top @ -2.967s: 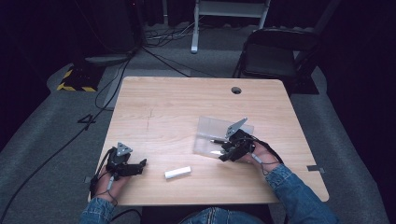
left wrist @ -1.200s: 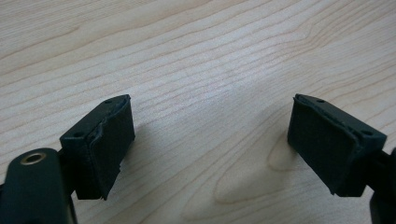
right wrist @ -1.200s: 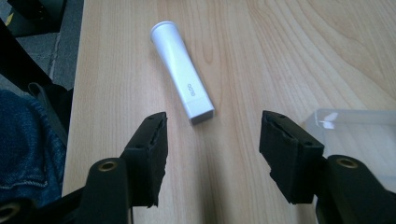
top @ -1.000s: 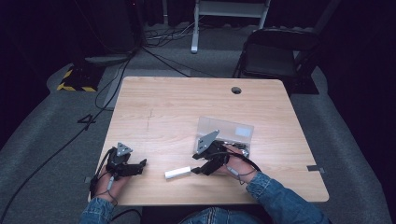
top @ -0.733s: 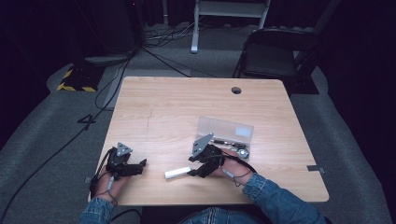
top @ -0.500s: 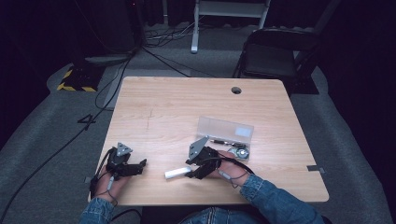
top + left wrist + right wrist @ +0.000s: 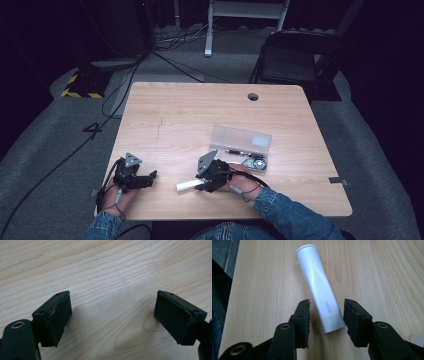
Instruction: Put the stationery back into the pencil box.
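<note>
In the high view, the right gripper (image 7: 200,184) sits low and centre in the frame over the near end of a white glue stick (image 7: 189,185), which lies flat on the table (image 7: 200,115) with its far end pointing toward the left of the frame. Just up and to the right of it stands a clear case (image 7: 241,144) with its lid raised and a pen and a round part inside. The left gripper (image 7: 150,176) rests in the lower left, well apart from the stick. In the left gripper view, the jaws stand wide apart over bare wood with nothing between them, so that gripper is idle. In the right gripper view, the glue stick (image 7: 320,289) runs from the upper middle of the frame down between the two pads (image 7: 303,317). The jaws have just been closing, with the capped end of the stick between them, yet a strip of wood shows on each side, so they do not grip it. The step in hand looks like picking up the stick. To do it well, the person should probably push a little farther along the tube so the pads meet the body rather than only the cap. The jaws should be squared to the slightly slanted stick, kept low, and closed evenly so the round tube does not roll out.
</note>
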The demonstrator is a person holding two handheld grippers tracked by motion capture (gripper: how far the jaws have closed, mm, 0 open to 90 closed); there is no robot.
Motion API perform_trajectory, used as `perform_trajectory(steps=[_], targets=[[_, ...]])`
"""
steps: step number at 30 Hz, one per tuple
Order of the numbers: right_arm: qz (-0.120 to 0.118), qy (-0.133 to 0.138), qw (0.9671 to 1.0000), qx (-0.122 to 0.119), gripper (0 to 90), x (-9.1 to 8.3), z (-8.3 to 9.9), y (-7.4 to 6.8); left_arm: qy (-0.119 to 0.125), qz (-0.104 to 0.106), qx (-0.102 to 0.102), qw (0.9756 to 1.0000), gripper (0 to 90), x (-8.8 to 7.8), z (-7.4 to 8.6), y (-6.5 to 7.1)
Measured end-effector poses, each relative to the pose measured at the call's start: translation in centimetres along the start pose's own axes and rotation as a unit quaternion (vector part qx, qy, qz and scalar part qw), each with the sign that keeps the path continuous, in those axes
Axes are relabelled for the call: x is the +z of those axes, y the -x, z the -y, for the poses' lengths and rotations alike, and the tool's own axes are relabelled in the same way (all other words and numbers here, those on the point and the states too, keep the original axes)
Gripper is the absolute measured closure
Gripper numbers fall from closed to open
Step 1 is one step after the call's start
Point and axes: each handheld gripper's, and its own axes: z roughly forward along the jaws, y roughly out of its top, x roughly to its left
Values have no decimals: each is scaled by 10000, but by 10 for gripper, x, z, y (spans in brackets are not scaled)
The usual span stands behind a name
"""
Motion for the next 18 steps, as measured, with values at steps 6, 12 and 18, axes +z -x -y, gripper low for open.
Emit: perform_trajectory(steps=[6, 12, 18], targets=[[-101, -18, 9999, -93, 703, 3, 0, -1, 0, 2, 1, 10000, 151, 0, 0, 0], [-119, -24, 9999, -109, 709, 3, 0, -2, 0, 0, 1, 10000, 151, 0, 0, 0], [-126, -31, 9999, -86, 713, 2, 0, -3, -4, -5, 1, 10000, 151, 0, 0, 0]])
